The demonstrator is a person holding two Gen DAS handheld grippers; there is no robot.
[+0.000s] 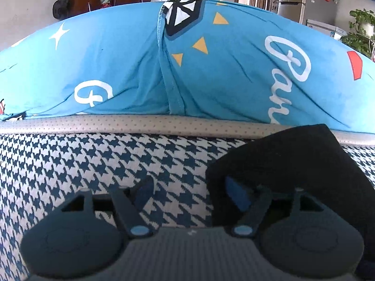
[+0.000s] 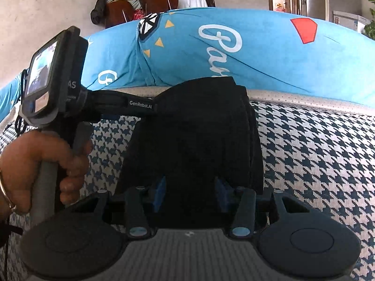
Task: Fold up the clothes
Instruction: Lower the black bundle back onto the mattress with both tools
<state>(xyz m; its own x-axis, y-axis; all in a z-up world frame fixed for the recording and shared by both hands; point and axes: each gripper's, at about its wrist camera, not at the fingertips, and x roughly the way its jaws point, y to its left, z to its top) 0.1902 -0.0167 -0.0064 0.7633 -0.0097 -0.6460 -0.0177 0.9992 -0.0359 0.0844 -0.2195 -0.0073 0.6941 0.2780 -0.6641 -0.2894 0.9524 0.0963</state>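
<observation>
Right gripper point(image 2: 191, 187) pinching near edge of folded black garment point(image 2: 194, 126), blue pads pressing its sides. Left gripper point(image 1: 189, 192) standing wide, straddling garment's left edge, only one pad touching cloth. Garment lying on houndstooth cover point(image 2: 316, 154), just before blue printed bedding point(image 2: 269, 65). Judging: finishing a fold. Next: releasing, smoothing flat.

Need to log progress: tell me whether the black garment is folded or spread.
Folded: the black garment sits as a compact layered bundle on the houndstooth surface, stacked edges showing along its right side.
</observation>
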